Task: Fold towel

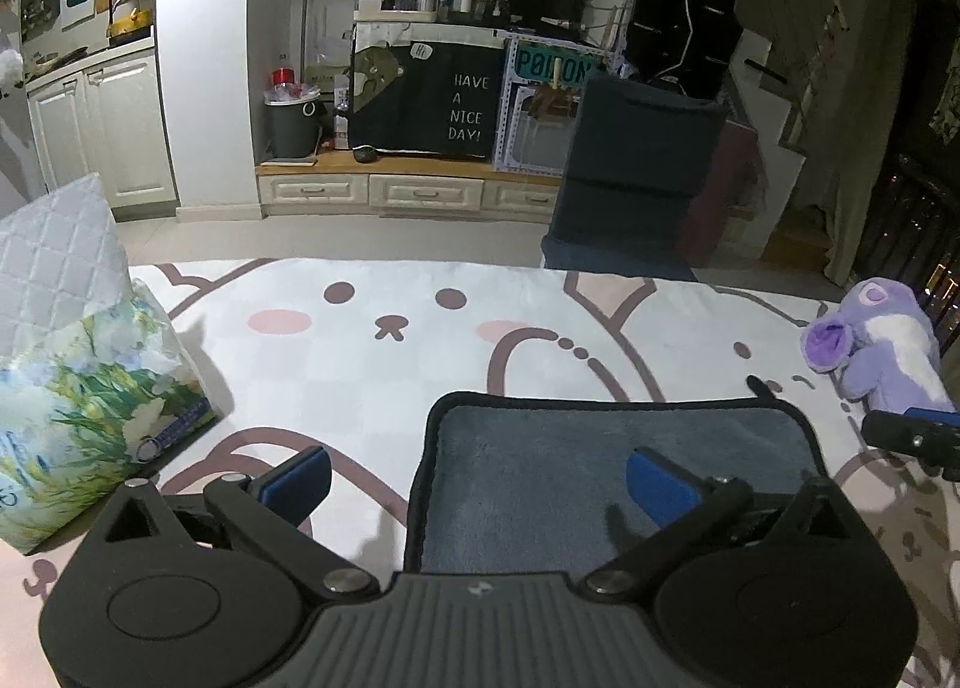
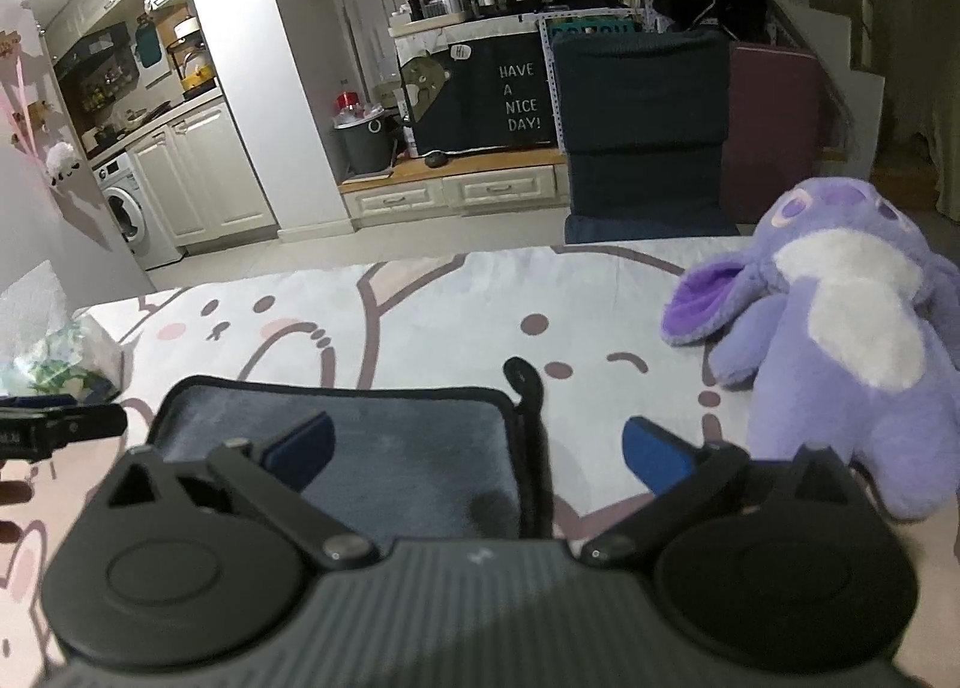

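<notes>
A grey towel with black trim lies flat on the cartoon-print cloth. My left gripper is open, held over the towel's near left corner, its left pad over the cloth and its right pad over the towel. In the right wrist view the towel lies ahead, with a black hanging loop at its far right corner. My right gripper is open over the towel's near right corner, straddling its right edge. Each gripper shows at the edge of the other's view.
A floral tissue pack and a quilted cushion sit at the left. A purple plush toy lies at the right, close to my right gripper. A dark chair stands beyond the far edge.
</notes>
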A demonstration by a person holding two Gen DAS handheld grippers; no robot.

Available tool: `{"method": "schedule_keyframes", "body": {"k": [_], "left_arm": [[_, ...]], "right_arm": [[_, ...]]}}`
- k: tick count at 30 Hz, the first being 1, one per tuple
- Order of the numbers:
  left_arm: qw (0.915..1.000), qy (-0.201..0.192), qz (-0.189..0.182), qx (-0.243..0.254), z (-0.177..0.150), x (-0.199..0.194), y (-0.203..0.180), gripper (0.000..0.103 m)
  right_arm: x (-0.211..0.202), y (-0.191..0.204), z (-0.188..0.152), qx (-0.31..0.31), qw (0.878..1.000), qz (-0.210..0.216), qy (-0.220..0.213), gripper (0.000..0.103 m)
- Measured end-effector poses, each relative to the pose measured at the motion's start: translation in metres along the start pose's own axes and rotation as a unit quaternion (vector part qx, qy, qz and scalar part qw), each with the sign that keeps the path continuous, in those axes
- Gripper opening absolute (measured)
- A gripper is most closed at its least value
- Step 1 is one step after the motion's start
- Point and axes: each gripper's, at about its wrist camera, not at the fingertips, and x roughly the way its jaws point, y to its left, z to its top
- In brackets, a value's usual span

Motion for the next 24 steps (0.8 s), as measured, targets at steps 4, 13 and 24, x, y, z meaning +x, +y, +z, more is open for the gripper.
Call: {"method": "schedule_keyframes", "body": {"k": [4, 13, 24], "left_arm": [[1.0, -0.003, 0.004, 0.004, 0.006, -0.016, -0.007, 0.103], [0.9995, -0.005, 0.025, 0.019, 0.011, -0.045, -0.024, 0.103], [0.9983, -0.012, 0.051, 0.024, 0.006, -0.076, -0.034, 0.103]], "right_arm": [[-0.012, 0.008, 0.004, -0.003, 1.0, -0.008, 0.0, 0.103], [-0.045, 0.026, 0.007, -0.023, 1.0, -0.015, -0.004, 0.103], [-0.075, 0.038, 0.004, -0.03, 0.999, -0.02, -0.009, 0.103]]}}
